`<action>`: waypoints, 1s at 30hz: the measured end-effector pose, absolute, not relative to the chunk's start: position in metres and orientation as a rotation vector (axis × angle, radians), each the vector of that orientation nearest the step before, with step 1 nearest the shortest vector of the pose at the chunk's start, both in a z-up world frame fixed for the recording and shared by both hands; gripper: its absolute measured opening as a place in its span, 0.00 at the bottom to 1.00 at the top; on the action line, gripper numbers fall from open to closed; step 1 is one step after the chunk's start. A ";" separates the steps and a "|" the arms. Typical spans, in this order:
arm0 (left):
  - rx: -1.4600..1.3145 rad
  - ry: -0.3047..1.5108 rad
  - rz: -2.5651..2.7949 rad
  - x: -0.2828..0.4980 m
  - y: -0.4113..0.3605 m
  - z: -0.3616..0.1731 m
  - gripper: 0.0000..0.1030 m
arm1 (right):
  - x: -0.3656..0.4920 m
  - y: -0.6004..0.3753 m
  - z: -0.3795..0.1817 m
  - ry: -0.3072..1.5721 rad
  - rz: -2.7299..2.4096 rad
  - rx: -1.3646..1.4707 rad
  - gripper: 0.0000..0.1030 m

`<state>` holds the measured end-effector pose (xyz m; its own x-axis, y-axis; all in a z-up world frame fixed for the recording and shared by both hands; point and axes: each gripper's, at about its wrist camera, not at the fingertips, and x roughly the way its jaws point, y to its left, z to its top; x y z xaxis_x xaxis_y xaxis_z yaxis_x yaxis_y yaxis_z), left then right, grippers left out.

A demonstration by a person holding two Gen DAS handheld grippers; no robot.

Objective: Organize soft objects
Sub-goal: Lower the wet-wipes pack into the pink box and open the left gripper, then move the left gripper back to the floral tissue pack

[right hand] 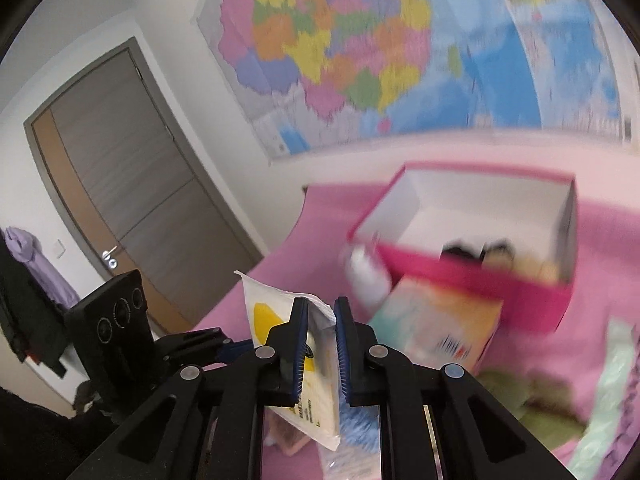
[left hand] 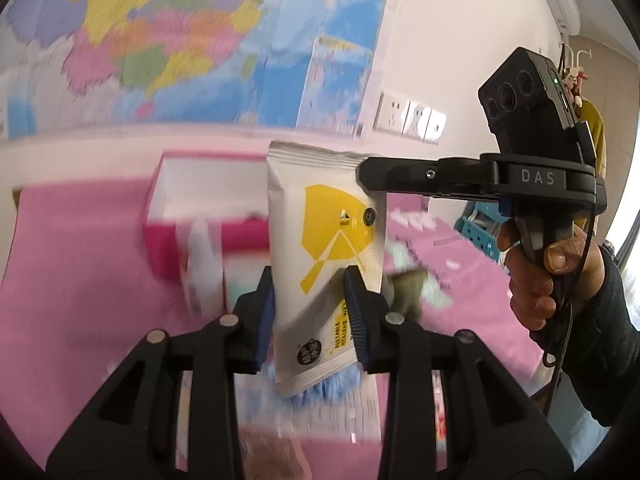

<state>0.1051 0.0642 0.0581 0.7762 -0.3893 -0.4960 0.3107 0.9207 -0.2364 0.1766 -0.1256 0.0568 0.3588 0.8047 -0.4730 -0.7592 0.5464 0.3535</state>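
Observation:
My left gripper (left hand: 310, 312) is shut on the lower part of a white and yellow wet-wipes pack (left hand: 324, 240), held upright in the air above the pink table. My right gripper (right hand: 321, 346) is shut on the same pack (right hand: 272, 320) at its upper corner; its fingers (left hand: 384, 178) reach in from the right in the left wrist view. A pink box with a white inside (right hand: 472, 264) stands open behind, with dark and pale soft items in it.
A pastel carton (right hand: 440, 328) and a white bottle (right hand: 366, 272) lie in front of the pink box. An olive cloth (right hand: 520, 400) and a mint patterned cloth (right hand: 608, 392) lie at the right. Something fluffy and blue (left hand: 328, 390) lies below the pack. A map hangs on the wall.

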 end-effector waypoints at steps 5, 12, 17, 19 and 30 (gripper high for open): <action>-0.105 0.537 -0.380 0.163 0.071 0.090 0.35 | 0.209 -0.124 0.097 0.585 0.966 0.060 0.13; -0.066 0.574 -0.332 0.243 0.089 0.096 0.35 | 0.292 -0.100 0.127 0.563 0.910 0.068 0.13; -0.079 0.677 -0.291 0.291 0.104 0.073 0.35 | 0.349 -0.076 0.114 0.627 0.860 0.093 0.13; -0.085 0.728 -0.269 0.305 0.109 0.061 0.35 | 0.371 -0.065 0.102 0.675 0.836 0.095 0.14; -0.129 0.774 -0.184 0.304 0.142 0.054 0.56 | 0.409 -0.042 0.052 0.809 0.709 0.070 0.58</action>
<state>0.3043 0.1416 0.0541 0.7002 -0.2120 -0.6818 0.1171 0.9761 -0.1832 0.4091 -0.0422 0.0515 0.4752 0.6052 -0.6387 -0.5536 0.7698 0.3176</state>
